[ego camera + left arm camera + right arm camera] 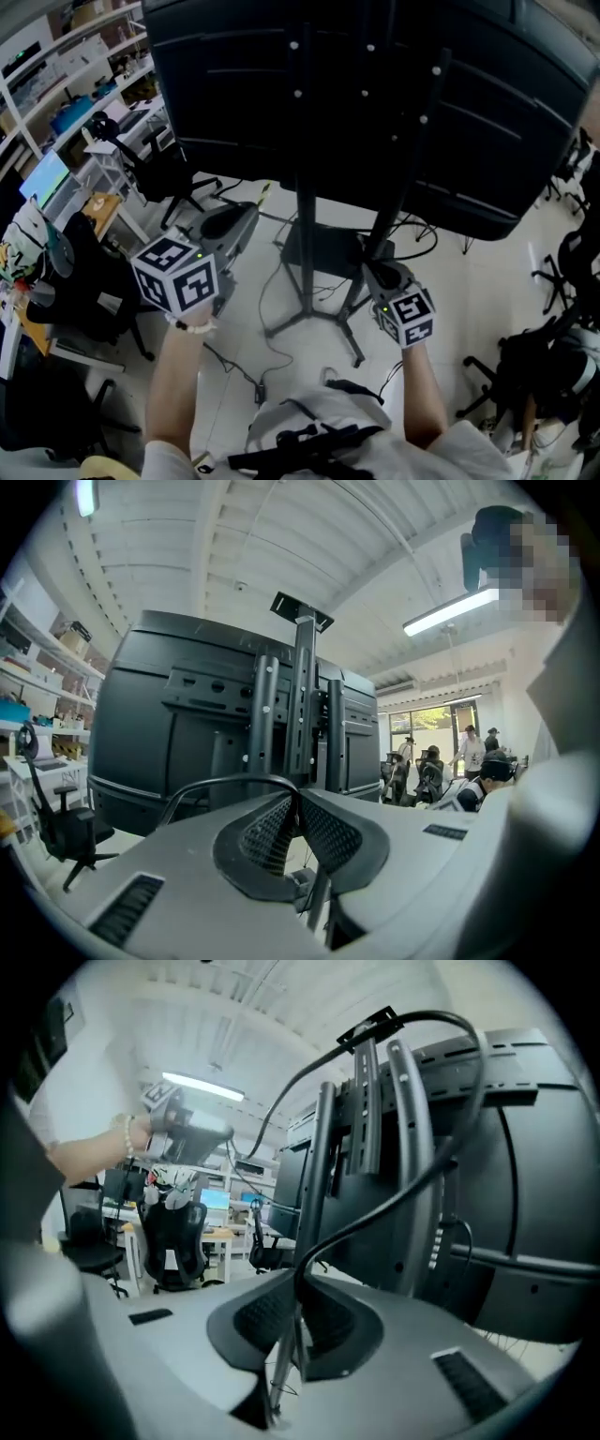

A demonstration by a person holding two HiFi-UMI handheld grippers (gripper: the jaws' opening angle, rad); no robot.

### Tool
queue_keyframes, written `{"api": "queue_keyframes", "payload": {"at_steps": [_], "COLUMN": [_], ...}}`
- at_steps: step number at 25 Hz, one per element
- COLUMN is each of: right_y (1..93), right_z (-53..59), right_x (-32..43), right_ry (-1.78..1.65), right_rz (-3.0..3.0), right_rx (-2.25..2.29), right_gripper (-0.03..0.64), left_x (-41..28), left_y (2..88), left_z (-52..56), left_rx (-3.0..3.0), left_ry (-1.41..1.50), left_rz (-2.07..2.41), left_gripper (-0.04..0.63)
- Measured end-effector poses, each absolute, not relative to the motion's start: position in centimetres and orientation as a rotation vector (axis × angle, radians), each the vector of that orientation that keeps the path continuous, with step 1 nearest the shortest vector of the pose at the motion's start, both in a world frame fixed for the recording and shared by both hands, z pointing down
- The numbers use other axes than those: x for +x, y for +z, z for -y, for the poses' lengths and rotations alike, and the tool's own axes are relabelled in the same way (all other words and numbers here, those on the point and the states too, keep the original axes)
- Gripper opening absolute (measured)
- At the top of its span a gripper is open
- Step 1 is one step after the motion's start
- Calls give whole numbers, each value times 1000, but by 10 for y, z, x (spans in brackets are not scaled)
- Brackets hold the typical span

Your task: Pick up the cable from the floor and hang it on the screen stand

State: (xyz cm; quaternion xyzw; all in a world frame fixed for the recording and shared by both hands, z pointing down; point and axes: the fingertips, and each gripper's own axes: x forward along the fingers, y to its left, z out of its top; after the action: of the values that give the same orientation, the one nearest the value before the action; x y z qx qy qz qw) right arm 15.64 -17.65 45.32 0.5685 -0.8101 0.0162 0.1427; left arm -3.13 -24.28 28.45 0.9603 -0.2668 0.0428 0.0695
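Note:
The back of the big black screen (375,94) fills the top of the head view, with its stand post (307,253) running down to legs on the white floor. The black cable (439,1015) arches over the bracket at the top of the stand (375,1101). One side drops into my right gripper (300,1279), shut on the cable close to the post. The other side runs left to my left gripper (192,1129). The cable (225,781) curls out of my left gripper (298,799), also shut on it, facing the screen's back (187,724). In the head view the left gripper (246,217) and right gripper (375,272) flank the post.
Thin loose cables (267,314) trail on the floor by the stand legs. Black office chairs (155,169) and shelves (66,56) stand at the left, more black chairs (562,272) at the right. Several people (469,752) are far off by the windows.

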Motion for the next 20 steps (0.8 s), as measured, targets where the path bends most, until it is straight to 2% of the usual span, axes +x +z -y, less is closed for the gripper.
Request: {"api": "queue_keyframes", "payload": {"at_steps": [7, 14, 20], "right_y": [351, 290, 241], "right_z": [158, 155, 159], "right_x": [197, 203, 209], "right_ry": [53, 263, 285], "right_rz": [2425, 2719, 2893], "right_rx": [1660, 1618, 1644], "right_gripper": [31, 31, 31], "left_x": [-50, -33, -15], "left_y": [317, 322, 308], "left_z": [249, 258, 265], "left_rx": [2857, 2870, 2874], "left_ry": [217, 251, 170], "left_rz": [943, 957, 916], "left_gripper": [14, 14, 14]}}
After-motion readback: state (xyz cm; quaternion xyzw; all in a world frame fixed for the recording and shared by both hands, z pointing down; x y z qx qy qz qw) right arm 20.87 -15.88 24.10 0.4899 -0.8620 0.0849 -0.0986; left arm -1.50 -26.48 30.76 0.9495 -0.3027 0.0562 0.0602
